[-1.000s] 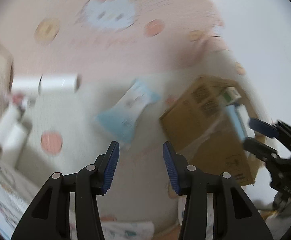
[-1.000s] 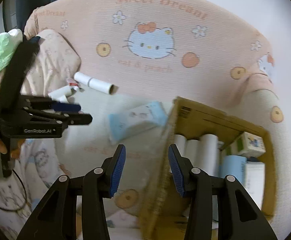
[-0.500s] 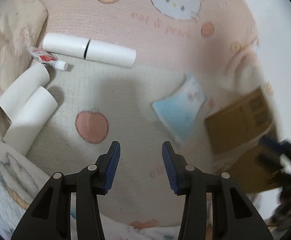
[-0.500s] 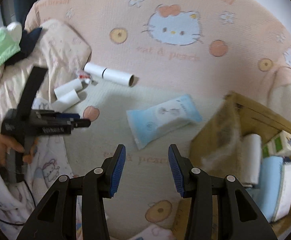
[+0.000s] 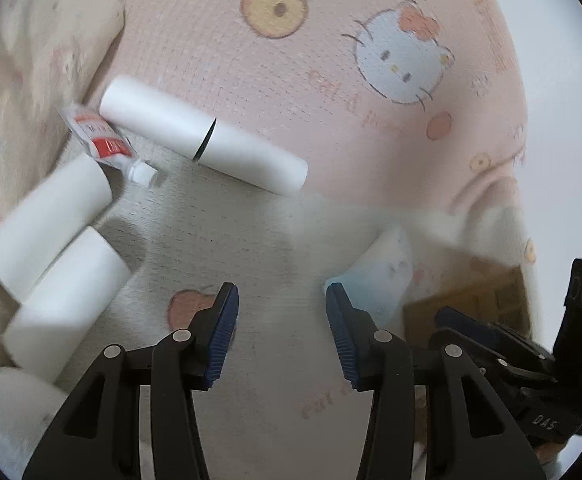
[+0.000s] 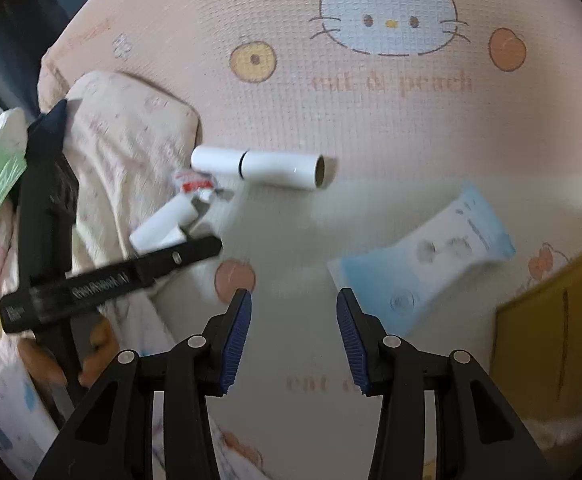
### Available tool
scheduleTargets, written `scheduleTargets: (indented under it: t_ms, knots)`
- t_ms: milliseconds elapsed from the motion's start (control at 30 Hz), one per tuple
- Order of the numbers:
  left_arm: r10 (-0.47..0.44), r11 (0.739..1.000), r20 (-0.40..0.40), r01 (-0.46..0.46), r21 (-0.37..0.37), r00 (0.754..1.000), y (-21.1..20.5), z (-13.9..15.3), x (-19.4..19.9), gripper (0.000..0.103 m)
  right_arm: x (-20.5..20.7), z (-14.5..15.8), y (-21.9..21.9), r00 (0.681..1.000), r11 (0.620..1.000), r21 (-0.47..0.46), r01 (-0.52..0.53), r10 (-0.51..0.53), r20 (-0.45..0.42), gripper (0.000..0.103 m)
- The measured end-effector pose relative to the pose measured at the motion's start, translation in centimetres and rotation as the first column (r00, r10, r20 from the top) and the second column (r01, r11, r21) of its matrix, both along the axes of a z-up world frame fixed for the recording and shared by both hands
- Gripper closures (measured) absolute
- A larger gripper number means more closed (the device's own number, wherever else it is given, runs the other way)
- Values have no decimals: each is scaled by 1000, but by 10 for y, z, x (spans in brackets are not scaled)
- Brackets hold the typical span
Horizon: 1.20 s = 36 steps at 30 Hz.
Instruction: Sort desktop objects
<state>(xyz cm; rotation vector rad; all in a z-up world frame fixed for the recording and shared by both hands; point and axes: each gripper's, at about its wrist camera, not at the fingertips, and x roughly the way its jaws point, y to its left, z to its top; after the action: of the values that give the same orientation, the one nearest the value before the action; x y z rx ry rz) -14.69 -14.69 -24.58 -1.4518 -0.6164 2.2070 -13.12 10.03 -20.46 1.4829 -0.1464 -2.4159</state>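
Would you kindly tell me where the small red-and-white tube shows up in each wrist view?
Left wrist: the red-and-white tube lies upper left, cap pointing down-right.
Right wrist: left of centre, blurred.
Shared landmark: the pair of white rolls laid end to end, just right of the tube.

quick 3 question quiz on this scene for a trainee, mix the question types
1. True or false: the left gripper holds a white roll.
2. Which lies nearest the right gripper? A) blue pack B) small tube C) long white roll pair
3. Fill in: the small tube has a white cap and a ___ label.

Key: 1 false, both grippers are empty with jaws apart; 2 A; 3 red.
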Motion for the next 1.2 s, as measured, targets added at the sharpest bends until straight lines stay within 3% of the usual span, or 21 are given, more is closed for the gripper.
scheduleTargets:
  t_ms: [167,367,533,700,933,1200]
  knots:
    - [92,995,-155,-95,-11,984,-3,9,-13,54,-21,-8,-12,1000,998,65,-2,4,-21,62]
    - [145,989,-54,-142,44,988,-10,-12,-48,54,-43,-23,-18,1000,1000,30,2,-2,0,62]
    - [207,978,-76,-203,52,975,-15,-16,-70,53,-66,-39,-22,999,1000,21,6,-6,37,62]
    - [228,971,-15,-227,76,973,-15,-31,-89,49,-89,-49,-31,999,999,41,-25,23,38,62]
    - [185,981,-51,-181,71,981,-3,-29,-92,49,-119,-61,-34,999,1000,-13,-7,7,46,62]
    - [216,976,-65,-212,53,974,-5,-28,-98,49,-135,-77,-38,998,999,33,-26,24,60,62]
